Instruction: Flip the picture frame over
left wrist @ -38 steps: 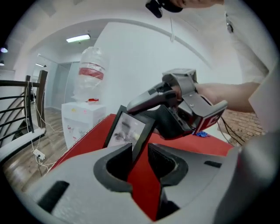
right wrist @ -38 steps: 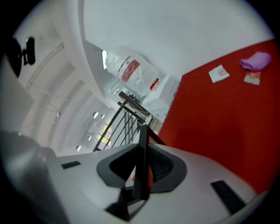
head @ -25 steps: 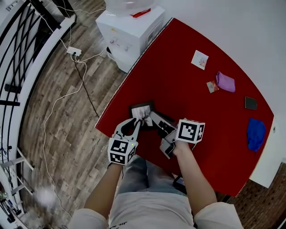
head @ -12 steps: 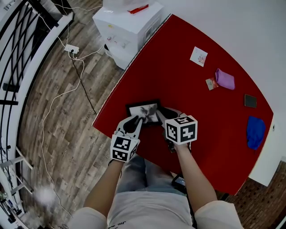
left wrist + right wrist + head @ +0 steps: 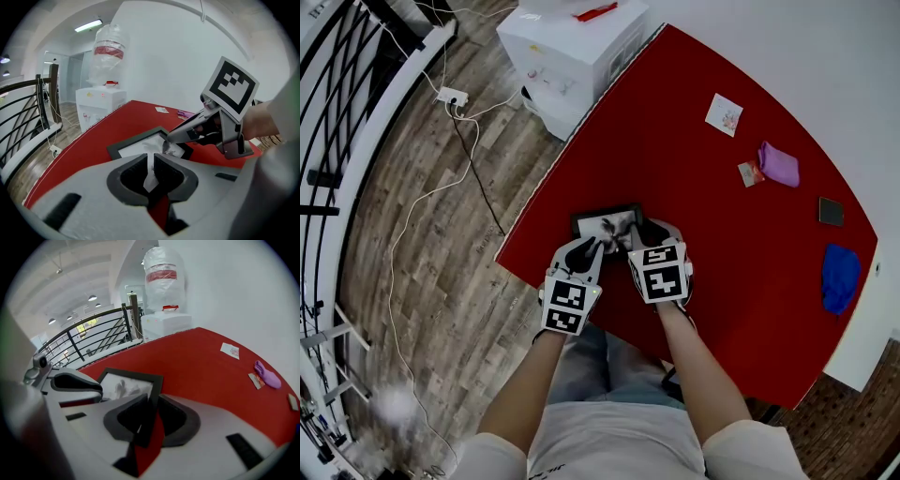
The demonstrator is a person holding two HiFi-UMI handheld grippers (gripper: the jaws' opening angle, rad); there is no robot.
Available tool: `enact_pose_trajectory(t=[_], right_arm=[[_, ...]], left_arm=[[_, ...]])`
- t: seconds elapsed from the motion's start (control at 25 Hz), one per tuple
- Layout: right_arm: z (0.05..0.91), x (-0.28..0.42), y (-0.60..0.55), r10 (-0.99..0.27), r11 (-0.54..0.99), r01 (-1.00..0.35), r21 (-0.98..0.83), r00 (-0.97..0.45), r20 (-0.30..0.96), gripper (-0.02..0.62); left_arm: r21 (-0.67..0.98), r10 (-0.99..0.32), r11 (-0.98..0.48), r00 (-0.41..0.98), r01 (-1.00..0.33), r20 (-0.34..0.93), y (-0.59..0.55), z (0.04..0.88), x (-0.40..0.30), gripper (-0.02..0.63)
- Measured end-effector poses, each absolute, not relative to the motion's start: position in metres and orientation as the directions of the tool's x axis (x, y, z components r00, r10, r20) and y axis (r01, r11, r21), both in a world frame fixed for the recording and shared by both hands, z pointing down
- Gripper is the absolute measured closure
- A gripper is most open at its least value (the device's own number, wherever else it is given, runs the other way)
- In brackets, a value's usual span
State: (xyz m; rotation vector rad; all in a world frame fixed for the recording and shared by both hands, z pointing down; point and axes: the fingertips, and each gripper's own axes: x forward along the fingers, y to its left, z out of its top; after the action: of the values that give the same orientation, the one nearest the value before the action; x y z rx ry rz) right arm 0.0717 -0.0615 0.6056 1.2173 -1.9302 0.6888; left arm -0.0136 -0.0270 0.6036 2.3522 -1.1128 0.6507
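Picture frame: we are seeing the picture frame [image 5: 605, 223] lying picture side up on the red tabletop [image 5: 703, 206], close to the tabletop's near left edge.
Left tool: we are reaching the left tool [image 5: 589, 246] in over the tabletop's near edge. Its jaws have just been closing and are now pinching narrowly on the frame's near side, with a white strip of the picture showing between them.
Right tool: we are clamping the right tool [image 5: 639, 234] narrowly on the frame's dark border, above the same part of the tabletop.
Other things: a purple cloth [image 5: 779, 164], a blue cloth [image 5: 840, 278] and a printed card [image 5: 725, 114] are sitting towards the tabletop's far and right sides.
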Motion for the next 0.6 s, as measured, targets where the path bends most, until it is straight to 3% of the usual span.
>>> enact_pose_trajectory(t=[0.32, 0.6], right_arm=[[0.612, 0.069, -0.063, -0.526, 0.399, -0.916, -0.031, -0.257, 0.811, 0.522], [0.601, 0.068, -0.066, -0.572, 0.438, -0.898, 0.05, -0.235, 0.786, 0.522]], left_arm=[[0.159, -0.583, -0.566, 0.529, -0.809, 0.617, -0.031, 0.608, -0.015, 0.6], [0.157, -0.584, -0.557, 0.519, -0.815, 0.624, -0.032, 0.611, -0.015, 0.6]])
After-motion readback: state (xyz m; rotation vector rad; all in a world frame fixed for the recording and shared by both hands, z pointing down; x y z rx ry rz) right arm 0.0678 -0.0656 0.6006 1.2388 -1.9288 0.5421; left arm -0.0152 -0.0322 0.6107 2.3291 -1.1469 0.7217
